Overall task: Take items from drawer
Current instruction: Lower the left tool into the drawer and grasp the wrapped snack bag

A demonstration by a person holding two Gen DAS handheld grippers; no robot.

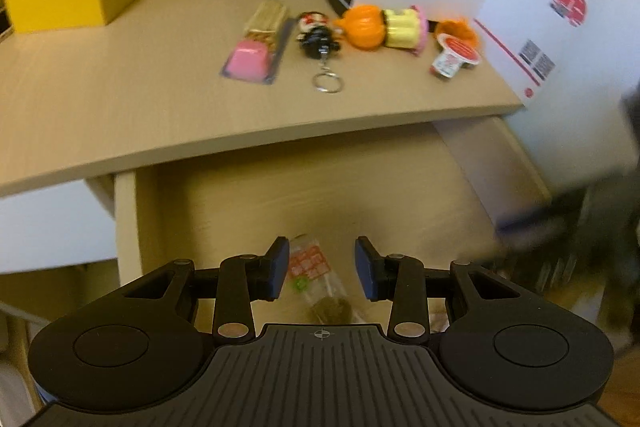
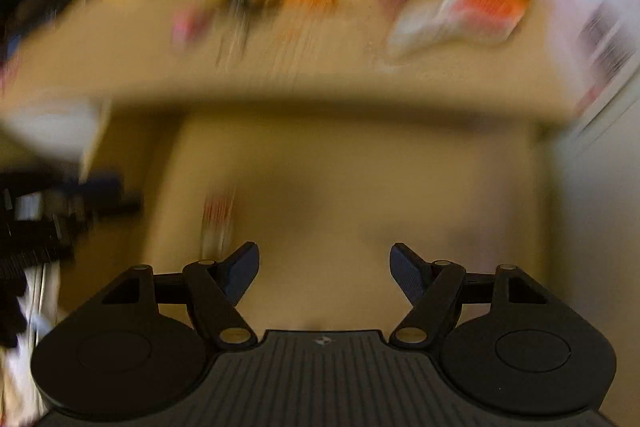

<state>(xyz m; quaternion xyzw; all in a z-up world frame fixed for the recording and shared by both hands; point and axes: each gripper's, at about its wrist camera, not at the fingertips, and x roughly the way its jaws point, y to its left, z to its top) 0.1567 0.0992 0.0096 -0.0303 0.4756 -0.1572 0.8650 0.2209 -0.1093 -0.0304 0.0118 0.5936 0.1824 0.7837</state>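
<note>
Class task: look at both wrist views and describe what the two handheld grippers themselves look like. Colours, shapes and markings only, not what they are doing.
The left gripper and the right gripper look alike: matte black plastic bodies with a ribbed centre plate, a round disc on each side, and jointed link arms with silvery pivot pins. The fingers carry dark blue pads. Each centre plate bears a small pale mark at its front edge. No cables, hands or sleeves show.
</note>
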